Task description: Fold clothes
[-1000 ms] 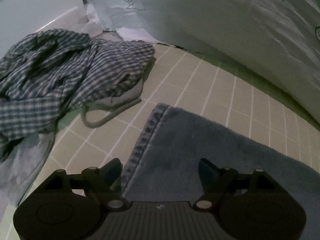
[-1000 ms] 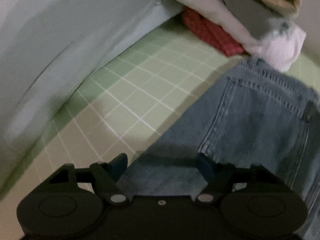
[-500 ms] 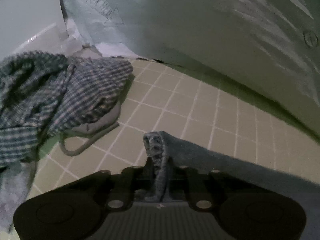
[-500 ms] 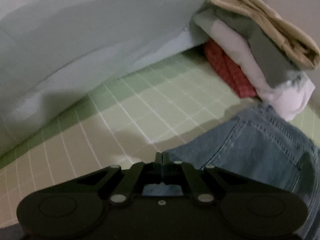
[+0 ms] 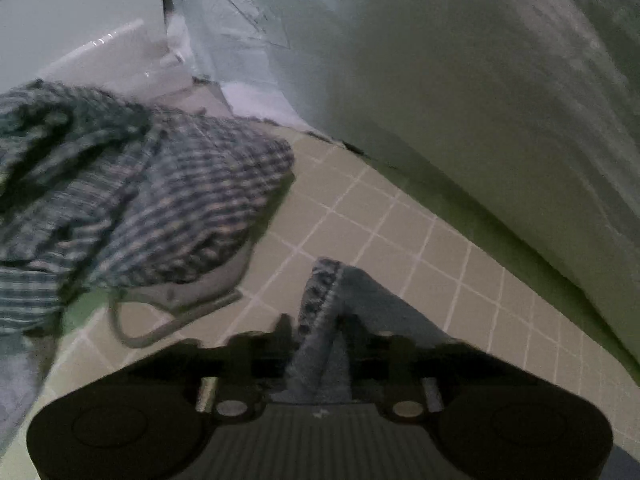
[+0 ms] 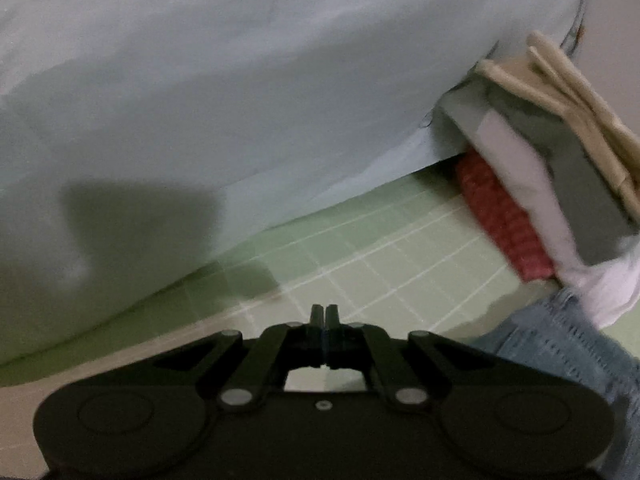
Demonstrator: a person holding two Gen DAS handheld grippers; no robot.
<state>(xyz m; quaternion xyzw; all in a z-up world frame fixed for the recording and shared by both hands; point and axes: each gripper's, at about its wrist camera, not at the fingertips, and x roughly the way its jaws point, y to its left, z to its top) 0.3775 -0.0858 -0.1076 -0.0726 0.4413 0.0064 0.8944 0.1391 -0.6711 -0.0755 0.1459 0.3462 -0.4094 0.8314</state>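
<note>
Blue jeans [image 5: 360, 304] lie on a green grid-patterned surface. My left gripper [image 5: 320, 340] is shut on a bunched hem edge of the jeans, which stands up between the fingers. In the right wrist view my right gripper [image 6: 325, 316] is shut with its fingertips pressed together; a thin blue sliver shows between them, and the jeans [image 6: 560, 344] trail off to the lower right. Whether the right gripper still pinches the denim is hard to tell.
A crumpled blue plaid shirt [image 5: 132, 196] over a grey garment [image 5: 192, 292] lies left. A stack of folded clothes [image 6: 552, 168], beige, grey, white and red, stands at the right. A pale draped sheet [image 6: 240, 100] rises behind the grid surface [image 6: 380, 256].
Both grippers closed on the jeans' edge and lifted. The left one now holds bunched denim higher; the right view has tilted up, with the jeans sliding to the lower right.
</note>
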